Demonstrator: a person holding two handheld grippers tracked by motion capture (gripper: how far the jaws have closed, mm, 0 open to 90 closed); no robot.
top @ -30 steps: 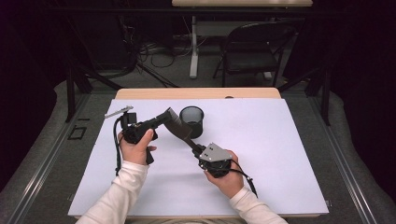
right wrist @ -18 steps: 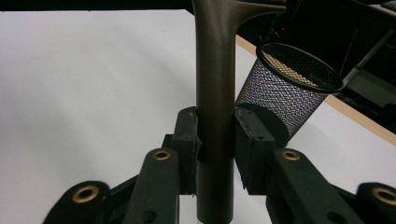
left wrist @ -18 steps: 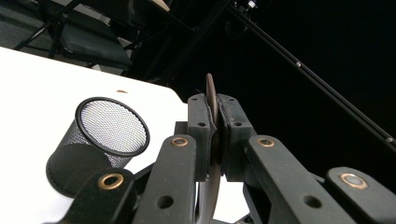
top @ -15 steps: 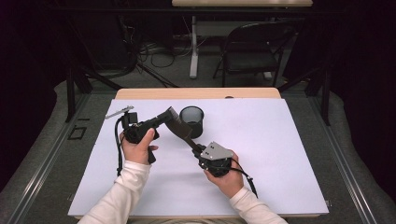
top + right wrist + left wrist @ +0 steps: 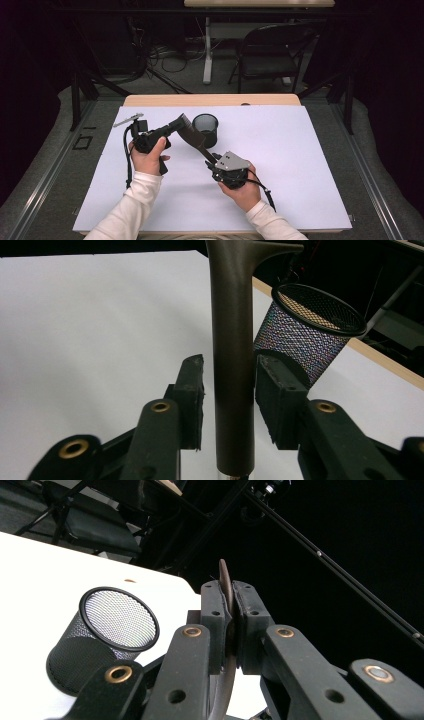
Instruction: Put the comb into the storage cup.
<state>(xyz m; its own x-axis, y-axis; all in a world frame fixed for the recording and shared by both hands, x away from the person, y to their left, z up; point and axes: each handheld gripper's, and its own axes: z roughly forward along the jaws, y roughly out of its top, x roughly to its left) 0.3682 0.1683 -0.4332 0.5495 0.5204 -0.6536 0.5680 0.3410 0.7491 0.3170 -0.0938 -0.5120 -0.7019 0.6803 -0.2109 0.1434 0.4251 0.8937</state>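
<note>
High view: the left hand-held gripper [image 5: 172, 127] is clamped on the wide head end of a dark brush-like tool [image 5: 192, 137], whose handle slants back toward the person and runs into the right hand-held gripper [image 5: 212, 159]. The tool hangs above the white surface [image 5: 300, 165], bridged between the two, with the black mesh cup [image 5: 206, 129] just beyond it, nearer the left hand-held gripper's tip.

Left gripper view: the pads are pressed together on the tool's thin brown edge [image 5: 224, 587], which stands up between them; the mesh cup [image 5: 102, 635] lies to their left and a little ahead.

Right gripper view: the handle [image 5: 232, 365] rises straight along the gap, its long axis in line with the jaws. These have just been opening and stand apart on either side, apparently clear of it. The mesh cup [image 5: 312, 335] stands ahead and to the right. The left grip seems to carry the tool now.
</note>
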